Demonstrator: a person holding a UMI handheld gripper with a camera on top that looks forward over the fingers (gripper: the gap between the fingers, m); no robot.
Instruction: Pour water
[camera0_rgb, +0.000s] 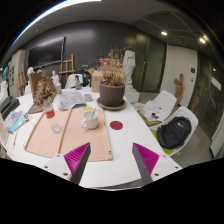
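Hovering above the white table (120, 160) with its magenta-padded fingers (76, 155) spread and empty, the gripper (111, 160) looks to be in the approach step, needing next to close on the white cup (90, 118) ahead, beside the potted plant (112, 88).

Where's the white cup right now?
In the gripper view the white cup stands on the tan mat, beyond the open gripper and slightly left of it, just in front of the potted plant.
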